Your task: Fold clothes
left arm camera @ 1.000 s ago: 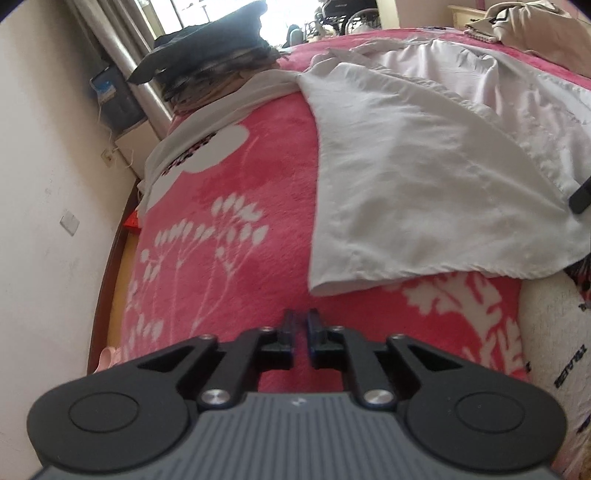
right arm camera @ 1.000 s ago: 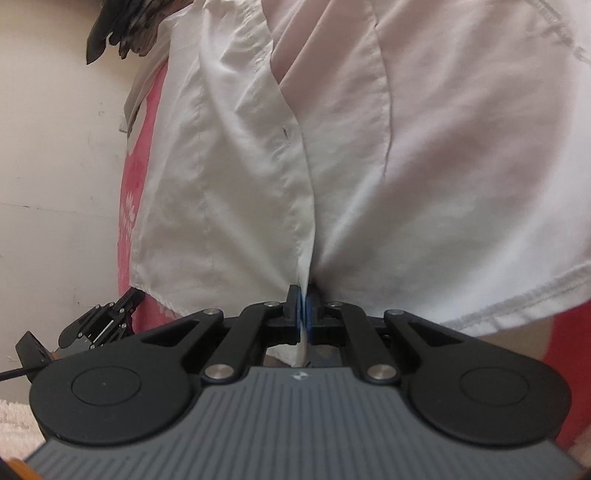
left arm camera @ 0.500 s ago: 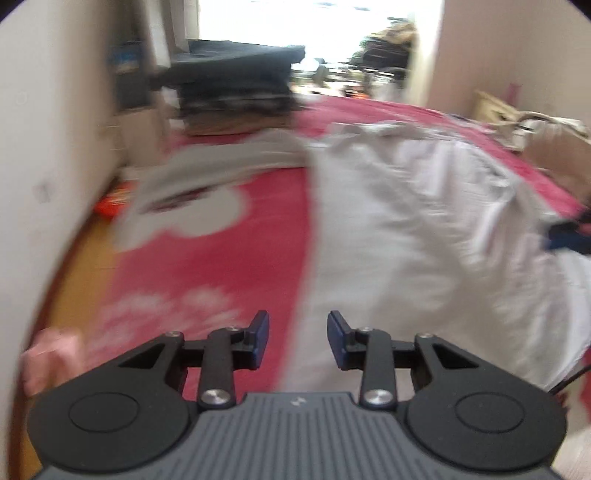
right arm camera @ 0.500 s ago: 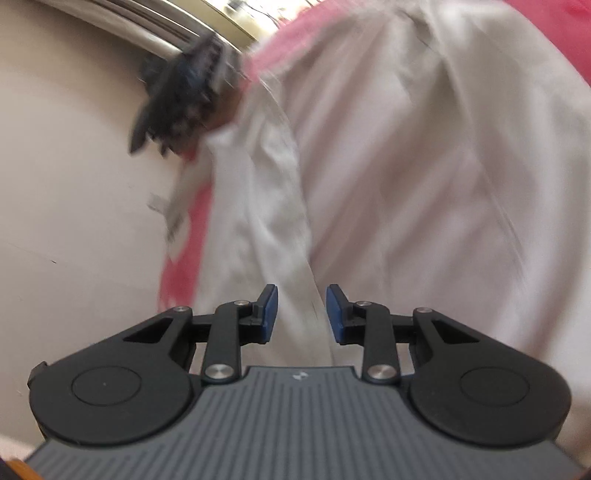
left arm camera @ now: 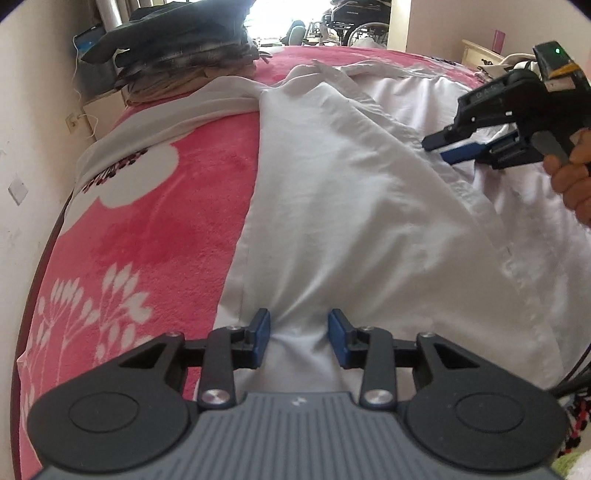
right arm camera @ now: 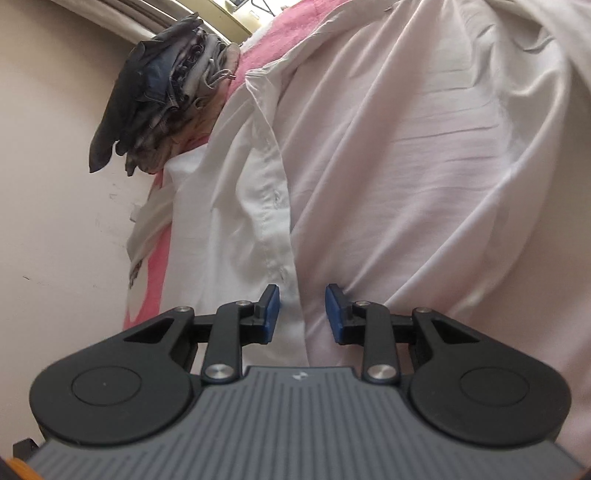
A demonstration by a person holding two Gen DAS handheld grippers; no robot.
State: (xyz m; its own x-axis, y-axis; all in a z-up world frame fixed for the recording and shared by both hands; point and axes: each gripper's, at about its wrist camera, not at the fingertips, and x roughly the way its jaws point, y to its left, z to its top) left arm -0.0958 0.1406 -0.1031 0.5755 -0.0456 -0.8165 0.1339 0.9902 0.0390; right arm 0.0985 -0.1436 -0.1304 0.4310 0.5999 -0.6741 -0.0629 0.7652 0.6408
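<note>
A white button-up shirt (left arm camera: pixel 351 206) lies spread on a pink floral blanket (left arm camera: pixel 155 229). My left gripper (left arm camera: pixel 299 341) is open, its blue pads straddling a raised fold at the shirt's near hem. My right gripper (right arm camera: pixel 302 314) is open over the button placket (right arm camera: pixel 273 236) of the shirt (right arm camera: pixel 406 166), with the placket edge between its pads. The right gripper also shows in the left wrist view (left arm camera: pixel 450 147), open and low over the placket at the right.
A stack of dark folded clothes (left arm camera: pixel 184 48) sits at the bed's far left corner, also in the right wrist view (right arm camera: pixel 159 96). A beige wall (left arm camera: pixel 26 110) runs along the bed's left side. A wheelchair (left arm camera: pixel 362 18) stands beyond the bed.
Both grippers have opened; the right let go of the shirt edge it pinched. The left moved from over the bare blanket onto the shirt's hem. The right moved up along the placket.
</note>
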